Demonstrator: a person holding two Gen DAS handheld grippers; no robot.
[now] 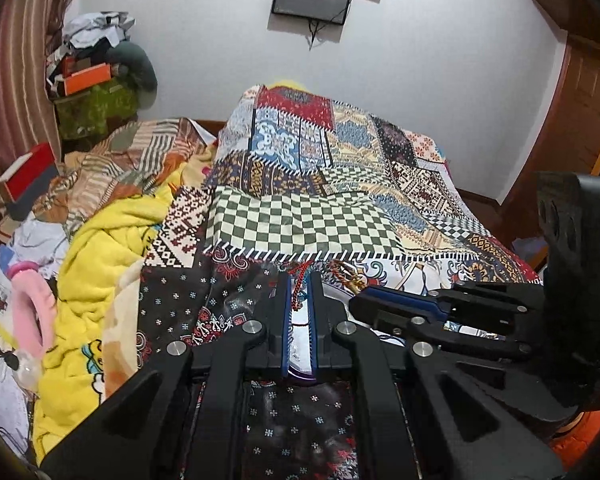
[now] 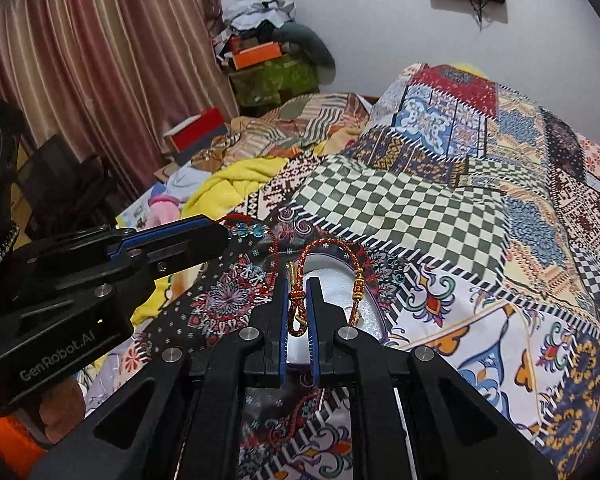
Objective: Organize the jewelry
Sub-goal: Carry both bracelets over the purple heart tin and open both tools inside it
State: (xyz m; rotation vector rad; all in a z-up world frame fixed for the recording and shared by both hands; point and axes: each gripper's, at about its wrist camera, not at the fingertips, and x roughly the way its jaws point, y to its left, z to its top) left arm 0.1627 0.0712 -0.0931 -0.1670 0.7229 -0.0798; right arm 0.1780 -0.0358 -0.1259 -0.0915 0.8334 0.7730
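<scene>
Right gripper fingers clenched on red-gold cord bracelet; knot pinched between pads, loop arching toward 12-1 o'clock over white tray on bed quilt. Left gripper fingers narrow, red cord between tips, likely gripped. In right view it enters from 9 o'clock, beaded strand at tip.

A bed is carrying everything, and a patchwork quilt of checks and floral prints is covering most of it. A white tray with a purple rim is lying on the quilt, near the front. A crumpled yellow blanket is lying beside the quilt, with a striped brown cloth bunched farther back.
</scene>
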